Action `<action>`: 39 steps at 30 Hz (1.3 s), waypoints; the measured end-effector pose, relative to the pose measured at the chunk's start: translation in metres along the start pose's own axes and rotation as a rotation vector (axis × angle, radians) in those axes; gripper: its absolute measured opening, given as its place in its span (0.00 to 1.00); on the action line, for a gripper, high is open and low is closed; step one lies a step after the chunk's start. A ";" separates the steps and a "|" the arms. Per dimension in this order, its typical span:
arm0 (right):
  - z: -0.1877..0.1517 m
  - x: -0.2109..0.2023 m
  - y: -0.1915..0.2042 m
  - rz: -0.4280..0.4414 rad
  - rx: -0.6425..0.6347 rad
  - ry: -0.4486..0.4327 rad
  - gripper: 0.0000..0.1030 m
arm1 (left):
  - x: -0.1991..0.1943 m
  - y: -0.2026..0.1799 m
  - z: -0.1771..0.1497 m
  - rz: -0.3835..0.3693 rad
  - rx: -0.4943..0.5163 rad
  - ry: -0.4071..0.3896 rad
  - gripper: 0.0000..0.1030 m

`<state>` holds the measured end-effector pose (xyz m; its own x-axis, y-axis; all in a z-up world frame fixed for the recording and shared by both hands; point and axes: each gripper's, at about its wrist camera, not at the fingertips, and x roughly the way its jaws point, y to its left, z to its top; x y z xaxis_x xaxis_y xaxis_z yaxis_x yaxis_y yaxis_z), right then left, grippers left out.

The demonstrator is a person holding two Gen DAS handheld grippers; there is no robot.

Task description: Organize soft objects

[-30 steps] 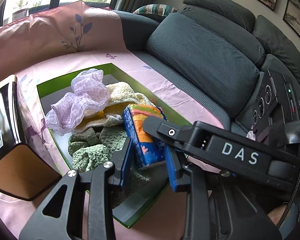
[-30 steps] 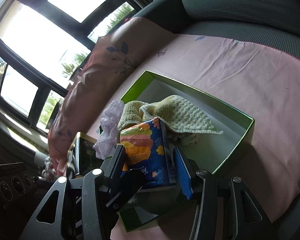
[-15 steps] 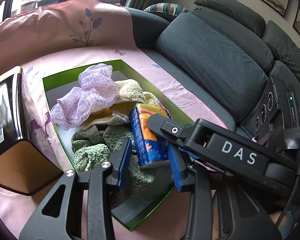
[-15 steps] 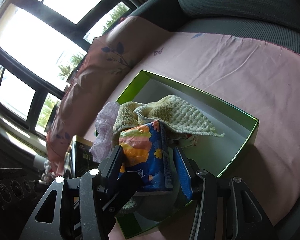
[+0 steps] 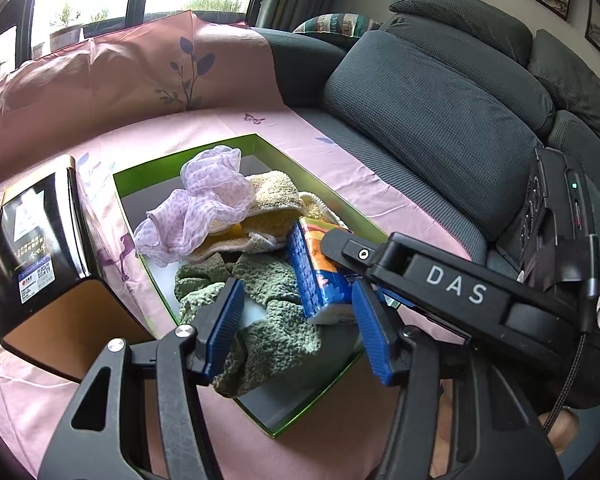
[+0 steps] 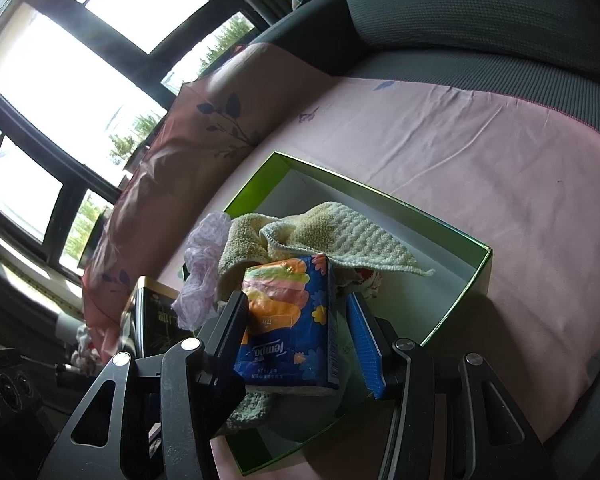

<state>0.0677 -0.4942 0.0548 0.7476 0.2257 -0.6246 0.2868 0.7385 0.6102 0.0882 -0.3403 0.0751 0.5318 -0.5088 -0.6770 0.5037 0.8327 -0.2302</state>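
In the left wrist view, the left gripper (image 5: 296,326) is seen wide open and empty, poised over the near end of the green box (image 5: 320,390). The green towel (image 5: 268,320) lies directly beneath the gap between its blue pads (image 5: 224,322). The tissue pack (image 5: 320,270) stands at about one o'clock from that gap, leaning on the towels, its long axis running away from the camera toward twelve o'clock. The right gripper's black body crosses from three o'clock and meets the pack. Further back, at eleven o'clock, a lilac scarf (image 5: 204,204) is draped over a beige towel (image 5: 276,200). A black carton (image 5: 40,256) stands at nine o'clock, just beside the box.

In the right wrist view, the right gripper (image 6: 300,336) is seen with the tissue pack (image 6: 288,320) between its fingers. The left pad touches the pack's side, while a gap is visible at the right pad (image 6: 364,344), so the grip is judged released or loose. The pack rests inside the green box (image 6: 476,276), at twelve o'clock from the gripper, its long axis along the fingers. The right gripper is judged the nearer one, so a straight retreat toward six o'clock appears to be what is called for.
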 end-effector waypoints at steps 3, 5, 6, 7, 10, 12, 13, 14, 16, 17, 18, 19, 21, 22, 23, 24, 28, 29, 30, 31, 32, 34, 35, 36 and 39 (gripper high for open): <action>0.000 -0.003 -0.005 -0.003 0.016 -0.008 0.51 | -0.008 -0.001 -0.001 0.011 -0.002 -0.013 0.62; 0.000 -0.005 -0.007 -0.016 0.022 -0.013 0.51 | -0.014 -0.001 -0.001 0.001 0.000 -0.021 0.64; 0.000 -0.006 -0.008 -0.020 0.024 -0.016 0.51 | -0.017 -0.002 -0.001 0.004 0.003 -0.022 0.69; 0.000 -0.007 -0.009 -0.020 0.028 -0.019 0.51 | -0.020 -0.003 -0.001 0.012 0.009 -0.027 0.72; 0.000 -0.010 -0.011 -0.028 0.035 -0.023 0.58 | -0.030 -0.005 -0.002 0.040 0.020 -0.054 0.80; 0.001 -0.011 -0.011 -0.038 0.031 -0.027 0.58 | -0.035 -0.003 -0.001 0.046 0.016 -0.063 0.85; 0.001 -0.012 -0.010 -0.039 0.029 -0.029 0.58 | -0.039 -0.002 -0.001 0.045 0.011 -0.069 0.86; 0.000 -0.013 -0.009 -0.040 0.027 -0.031 0.58 | -0.041 -0.001 -0.001 0.046 0.006 -0.071 0.87; 0.000 -0.016 -0.007 -0.048 0.019 -0.037 0.59 | -0.047 0.000 -0.002 0.058 -0.002 -0.077 0.94; -0.001 -0.018 -0.006 -0.052 0.013 -0.043 0.59 | -0.050 0.000 -0.003 0.069 -0.003 -0.079 0.99; -0.001 -0.020 -0.005 -0.053 0.007 -0.048 0.59 | -0.054 -0.001 -0.003 0.078 0.000 -0.086 0.99; -0.001 -0.023 -0.004 -0.054 0.003 -0.055 0.60 | -0.057 -0.002 -0.003 0.085 0.005 -0.093 0.99; -0.002 -0.028 -0.003 -0.059 0.000 -0.071 0.66 | -0.063 -0.002 -0.004 0.102 0.012 -0.100 0.99; -0.003 -0.030 -0.002 -0.064 -0.002 -0.079 0.67 | -0.066 -0.001 -0.004 0.111 0.012 -0.103 0.99; -0.003 -0.033 -0.002 -0.068 -0.006 -0.086 0.67 | -0.068 0.000 -0.004 0.116 0.010 -0.107 0.99; -0.003 -0.035 -0.001 -0.070 -0.011 -0.091 0.67 | -0.070 0.001 -0.005 0.117 0.008 -0.109 0.99; -0.005 -0.044 0.005 -0.085 -0.035 -0.111 0.75 | -0.077 0.005 -0.007 0.127 -0.004 -0.112 0.99; -0.006 -0.047 0.006 -0.092 -0.042 -0.117 0.75 | -0.079 0.006 -0.008 0.133 -0.004 -0.114 0.99; -0.006 -0.049 0.008 -0.098 -0.050 -0.124 0.75 | -0.081 0.006 -0.009 0.141 -0.005 -0.116 0.99; -0.007 -0.052 0.010 -0.102 -0.058 -0.130 0.75 | -0.082 0.007 -0.009 0.148 -0.006 -0.117 0.99; -0.007 -0.055 0.012 -0.106 -0.068 -0.137 0.76 | -0.082 0.007 -0.010 0.154 -0.008 -0.117 0.99; -0.009 -0.061 0.015 -0.116 -0.089 -0.151 0.81 | -0.084 0.006 -0.011 0.164 -0.010 -0.116 0.99; -0.011 -0.065 0.016 -0.122 -0.098 -0.160 0.84 | -0.085 0.006 -0.012 0.168 -0.010 -0.117 0.99; -0.012 -0.069 0.018 -0.127 -0.109 -0.169 0.84 | -0.086 0.006 -0.012 0.174 -0.011 -0.118 0.99; -0.015 -0.080 0.023 -0.149 -0.136 -0.193 0.85 | -0.087 0.005 -0.014 0.194 -0.009 -0.121 0.99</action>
<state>0.0055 -0.4858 0.1112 0.8072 -0.0078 -0.5902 0.3293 0.8358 0.4393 0.0351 -0.2889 0.1234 0.6960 -0.3607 -0.6209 0.3780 0.9192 -0.1104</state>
